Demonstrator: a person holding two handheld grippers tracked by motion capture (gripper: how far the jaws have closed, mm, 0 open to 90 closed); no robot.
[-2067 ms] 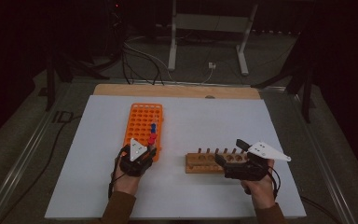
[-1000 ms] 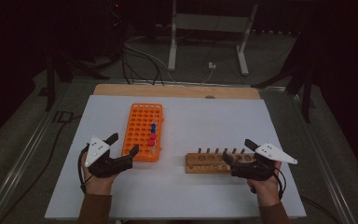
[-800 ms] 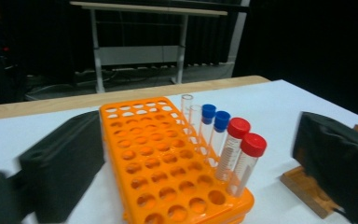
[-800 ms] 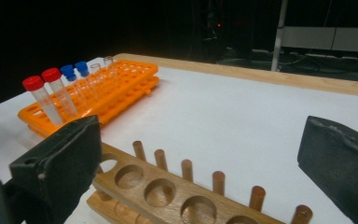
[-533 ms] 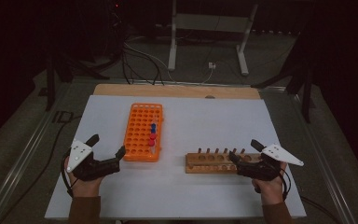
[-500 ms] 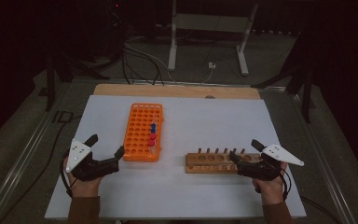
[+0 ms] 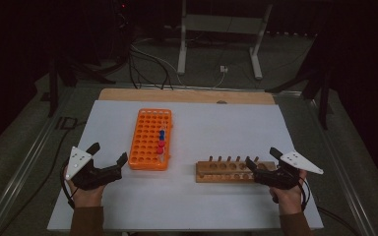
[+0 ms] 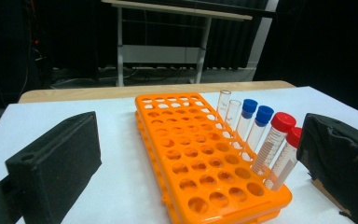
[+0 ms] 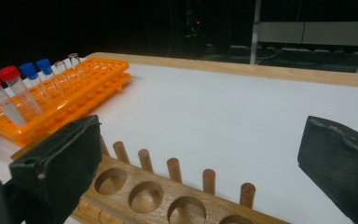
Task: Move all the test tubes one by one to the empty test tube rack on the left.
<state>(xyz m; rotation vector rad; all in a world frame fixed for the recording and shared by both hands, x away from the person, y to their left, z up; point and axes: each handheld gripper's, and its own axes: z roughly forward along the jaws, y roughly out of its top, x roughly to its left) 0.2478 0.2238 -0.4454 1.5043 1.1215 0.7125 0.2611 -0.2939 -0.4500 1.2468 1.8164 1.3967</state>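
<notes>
- Left gripper (image 7: 109, 158), jaws apart and empty, sits at 9 o'clock of the orange rack (image 7: 151, 138).
- Right gripper (image 7: 262, 160), also agape, hovers at the wooden rack's (image 7: 229, 172) 3 o'clock end.

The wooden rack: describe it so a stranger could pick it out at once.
On the white table, look toward the near right, just in front of the right gripper. The wooden rack lies there, a low brown block with a row of round holes and short pegs behind them. Unlike the orange rack to its left, it holds no tubes.
</notes>
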